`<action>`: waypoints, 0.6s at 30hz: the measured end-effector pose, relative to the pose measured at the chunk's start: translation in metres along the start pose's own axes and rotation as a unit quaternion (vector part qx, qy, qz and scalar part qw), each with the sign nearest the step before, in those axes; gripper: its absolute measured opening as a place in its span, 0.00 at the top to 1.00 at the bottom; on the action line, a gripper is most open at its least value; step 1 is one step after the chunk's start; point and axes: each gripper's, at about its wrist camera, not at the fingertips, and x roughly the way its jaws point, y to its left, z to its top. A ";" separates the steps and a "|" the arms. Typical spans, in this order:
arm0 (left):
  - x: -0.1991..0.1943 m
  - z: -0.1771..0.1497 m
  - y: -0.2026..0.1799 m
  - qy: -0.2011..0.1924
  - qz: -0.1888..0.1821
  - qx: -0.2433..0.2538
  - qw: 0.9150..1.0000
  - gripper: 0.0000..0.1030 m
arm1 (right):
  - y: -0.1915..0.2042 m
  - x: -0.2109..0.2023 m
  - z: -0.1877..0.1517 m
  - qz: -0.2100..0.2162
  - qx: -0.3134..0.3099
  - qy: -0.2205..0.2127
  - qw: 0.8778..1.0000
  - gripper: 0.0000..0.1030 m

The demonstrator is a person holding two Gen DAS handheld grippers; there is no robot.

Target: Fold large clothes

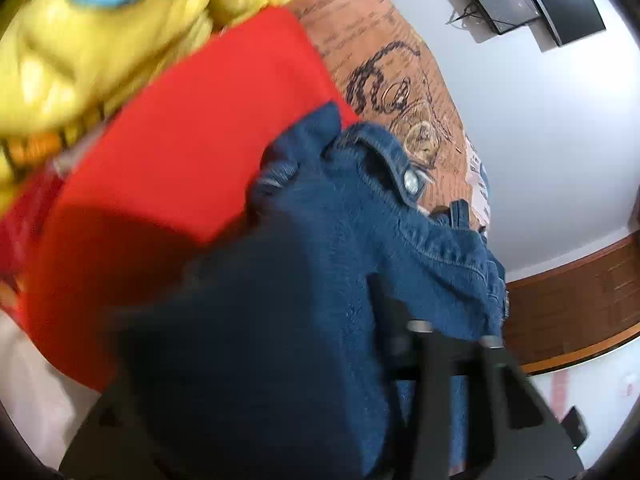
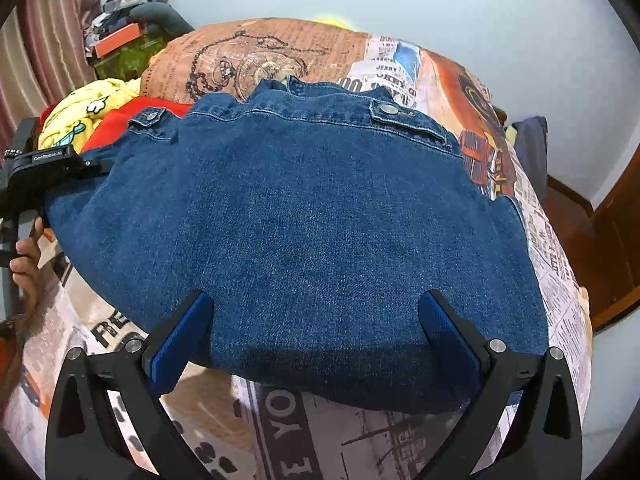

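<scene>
Denim jacket (image 2: 296, 216): 1, 12 o'clock | red garment (image 1: 192, 120): 1 | bed (image 2: 360, 432): printed cover | right claw (image 2: 316, 340): released | left claw (image 2: 60, 168): state undeterminable

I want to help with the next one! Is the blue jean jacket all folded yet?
Nearly. The denim jacket already lies as a squarish bundle on the printed bedspread. In hand: the left gripper is at its left edge, denim between its jaws. The right gripper hovers open at the near edge. Left: any last tuck, then the red garment and yellow cartoon fabric nearby.
</scene>
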 end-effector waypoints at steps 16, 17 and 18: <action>-0.127 -0.005 -0.123 -0.163 -0.001 0.204 0.965 0.85 | 0.072 0.018 0.063 0.089 0.035 0.003 0.995 0.00; -0.125 -0.004 -0.124 -0.161 0.005 0.208 0.965 0.85 | 0.079 0.027 0.062 0.090 0.027 0.014 0.995 0.00; -0.122 -0.005 -0.125 -0.160 0.011 0.212 0.964 0.85 | 0.089 0.041 0.058 0.091 0.015 0.033 0.995 0.00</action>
